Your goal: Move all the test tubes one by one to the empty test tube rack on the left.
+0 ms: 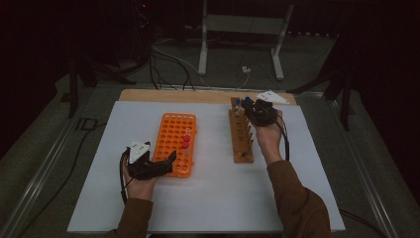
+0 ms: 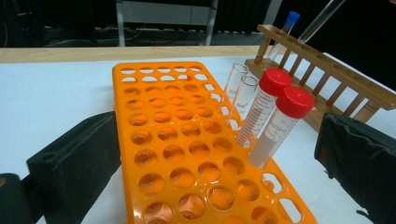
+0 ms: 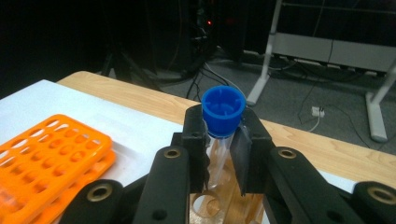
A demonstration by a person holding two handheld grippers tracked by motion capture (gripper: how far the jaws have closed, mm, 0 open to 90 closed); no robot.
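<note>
White table (image 1: 218, 198), perforated orange rack (image 1: 173, 144), blue-capped tube (image 3: 223, 122)

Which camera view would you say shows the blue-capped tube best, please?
The right gripper view: the blue-capped tube stands close up, clamped between the right gripper jaws. The left gripper view shows two far-off tubes, one blue-capped; the high view, blue specks.

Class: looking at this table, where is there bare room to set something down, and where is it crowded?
Free: the white mat nearest the person, its far-left corner, and the strip between orange rack and wooden rack. Crowded: the wooden rack's far end, where the right gripper grips a blue-capped tube.
</note>
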